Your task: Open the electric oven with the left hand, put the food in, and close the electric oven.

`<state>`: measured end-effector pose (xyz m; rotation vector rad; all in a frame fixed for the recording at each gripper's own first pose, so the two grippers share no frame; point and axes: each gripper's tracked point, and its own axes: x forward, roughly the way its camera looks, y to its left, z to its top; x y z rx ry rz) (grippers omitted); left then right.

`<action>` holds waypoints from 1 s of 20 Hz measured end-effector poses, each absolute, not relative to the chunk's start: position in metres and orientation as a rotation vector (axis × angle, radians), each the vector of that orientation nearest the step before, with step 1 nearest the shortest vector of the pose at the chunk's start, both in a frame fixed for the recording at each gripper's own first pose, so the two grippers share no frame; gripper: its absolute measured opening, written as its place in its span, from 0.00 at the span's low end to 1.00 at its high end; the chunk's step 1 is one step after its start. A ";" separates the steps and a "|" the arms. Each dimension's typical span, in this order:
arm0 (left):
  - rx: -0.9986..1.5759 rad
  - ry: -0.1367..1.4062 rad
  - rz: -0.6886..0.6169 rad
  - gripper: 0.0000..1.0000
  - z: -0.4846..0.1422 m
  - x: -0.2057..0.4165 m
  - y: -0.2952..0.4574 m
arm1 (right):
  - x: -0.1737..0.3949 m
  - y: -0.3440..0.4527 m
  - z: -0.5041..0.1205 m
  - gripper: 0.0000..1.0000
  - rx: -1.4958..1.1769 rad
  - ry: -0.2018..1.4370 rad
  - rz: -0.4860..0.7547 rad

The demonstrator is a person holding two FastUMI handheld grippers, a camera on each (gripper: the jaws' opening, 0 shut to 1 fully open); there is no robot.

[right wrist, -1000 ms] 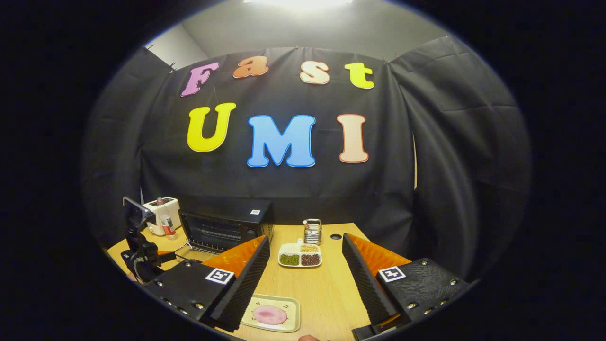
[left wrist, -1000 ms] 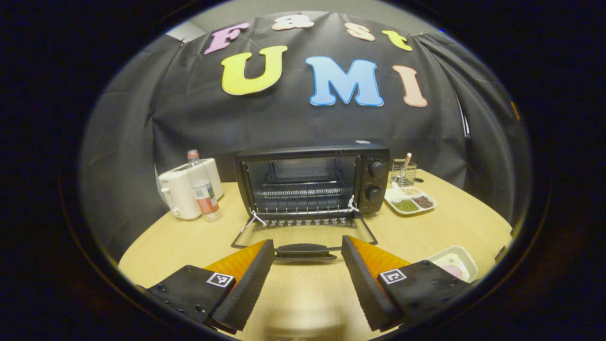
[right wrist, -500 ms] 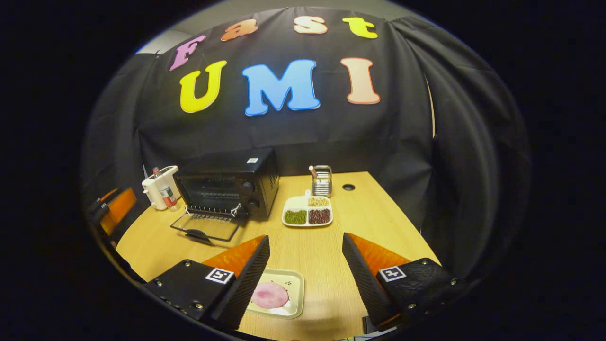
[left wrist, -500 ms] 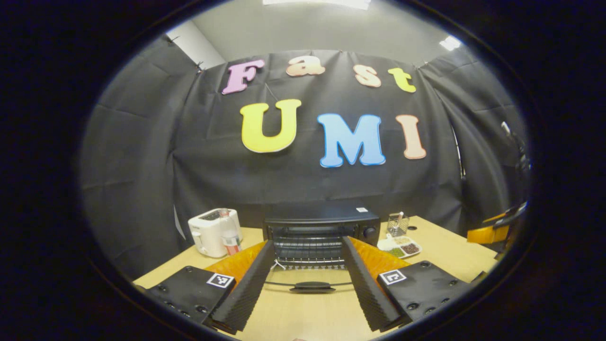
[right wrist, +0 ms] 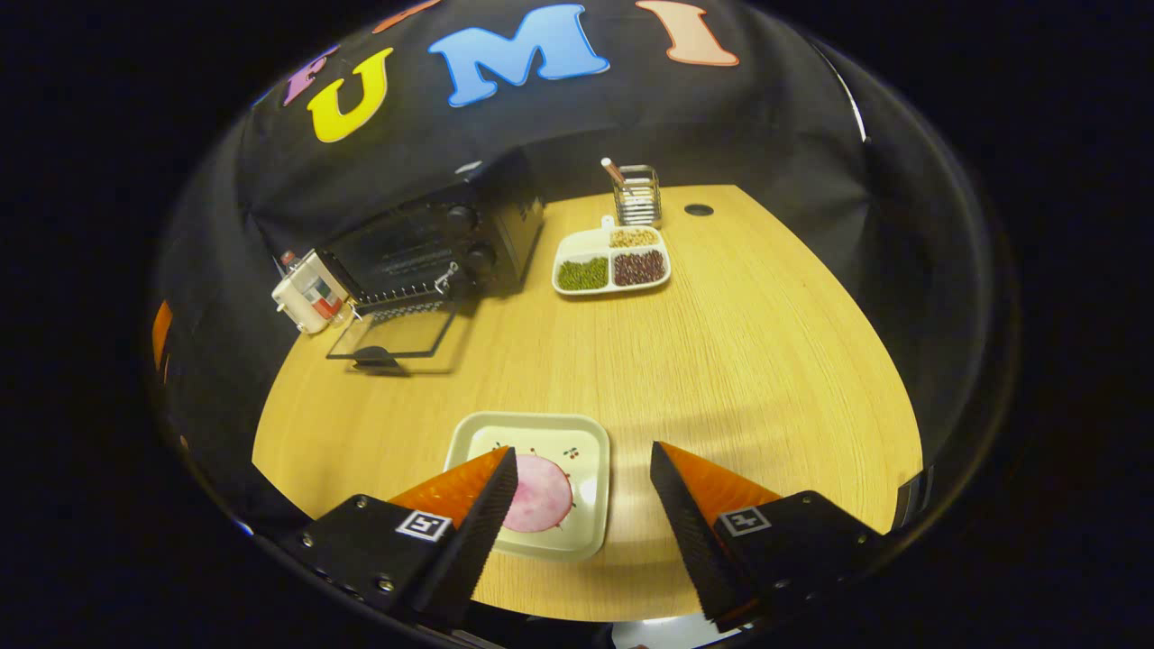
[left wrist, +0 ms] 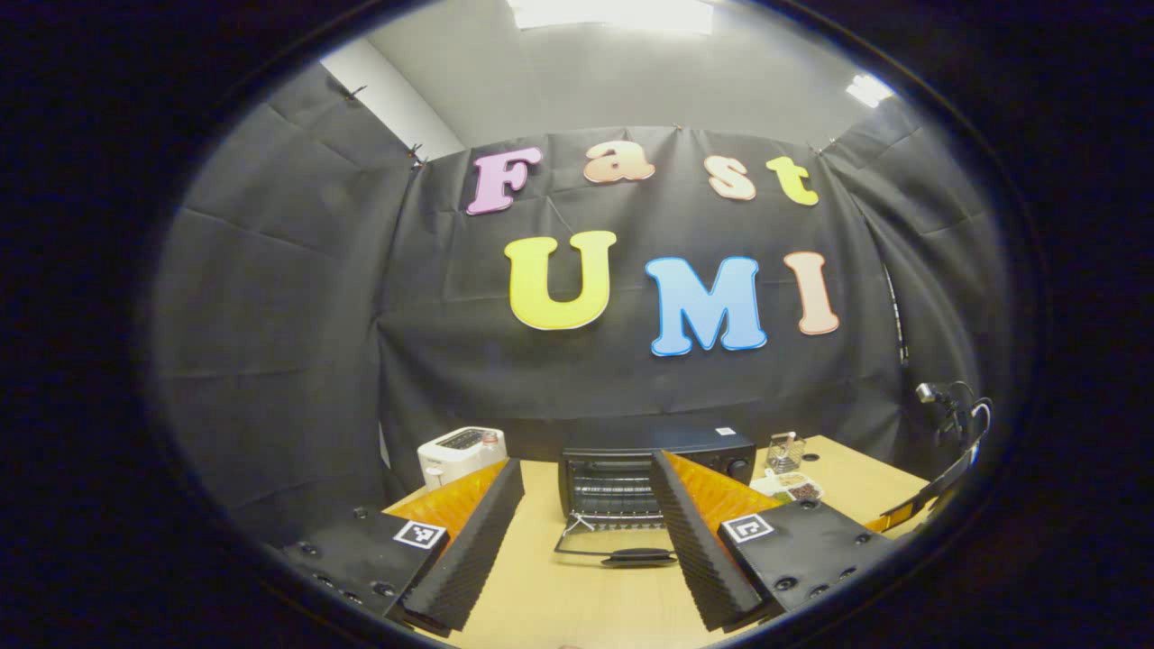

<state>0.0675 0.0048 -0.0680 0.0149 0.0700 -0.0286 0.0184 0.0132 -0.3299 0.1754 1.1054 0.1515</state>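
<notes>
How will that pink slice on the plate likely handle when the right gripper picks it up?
The pink slice lies thin and flat on the plate, so it probably flops and gives little edge to pinch. Its surface looks smooth, possibly slippery. The right gripper is open above it; the plate may slide if nudged.

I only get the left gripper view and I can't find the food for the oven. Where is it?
Observer: A pink round slice lies on a pale square plate near the table's front edge.
Operator: Is the other gripper holding it?
Observer: No, the right gripper is open, poised over the plate.
Operator: What's in that little dish beside the oven?
Observer: The divided dish holds green, dark red and pale grains, each in its own compartment.
</notes>
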 end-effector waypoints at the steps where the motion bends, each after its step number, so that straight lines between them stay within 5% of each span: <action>1: 0.019 0.075 -0.016 1.00 -0.070 0.066 0.011 | 0.017 0.013 -0.335 0.83 0.175 1.140 0.150; 9: 0.004 0.081 0.054 1.00 -0.077 0.061 0.041 | -0.004 0.020 -0.381 0.82 0.085 1.413 0.225; 10: 0.004 0.080 0.060 1.00 -0.078 0.062 0.044 | -0.005 0.020 -0.382 0.73 0.073 1.430 0.231; 11: 0.002 0.083 0.067 1.00 -0.079 0.062 0.047 | -0.004 0.020 -0.392 0.52 0.063 1.441 0.224; 12: -0.003 0.086 0.073 1.00 -0.081 0.061 0.049 | -0.006 0.022 -0.392 0.46 0.056 1.456 0.223; 19: -0.029 0.092 0.090 1.00 -0.083 0.061 0.058 | -0.005 0.017 -0.401 0.47 0.059 1.497 0.194; 20: -0.032 0.086 0.089 1.00 -0.081 0.061 0.058 | -0.001 0.020 -0.399 0.36 0.084 1.506 0.190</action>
